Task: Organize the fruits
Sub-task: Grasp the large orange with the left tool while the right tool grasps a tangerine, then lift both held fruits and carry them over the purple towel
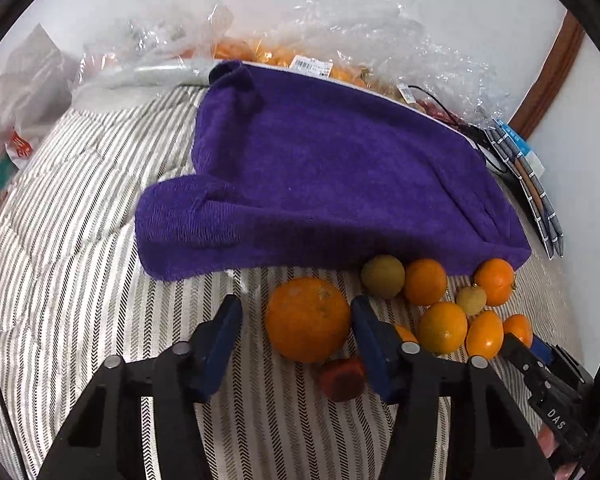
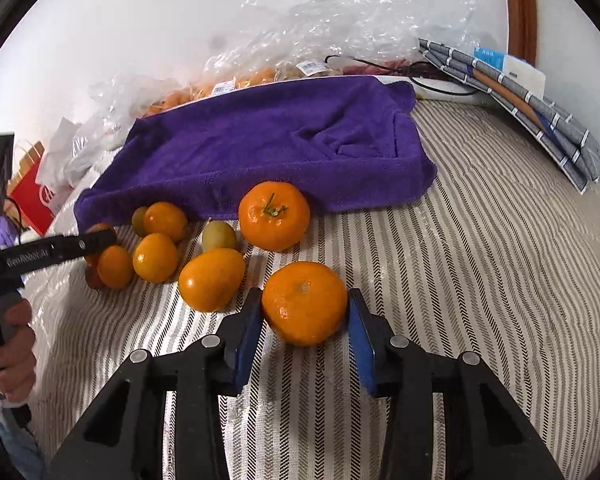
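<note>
A grey-and-white herringbone-striped quilted bed cover fills the foreground under soft, even light, backed by a plain white wall, with a curved brown wooden frame edge at far right and crumpled clear plastic bags heaped along the wall.

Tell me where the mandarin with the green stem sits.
In the right wrist view the stemmed mandarin sits centre frame, against the purple towel's front edge, beside a small green fruit on its left.
</note>
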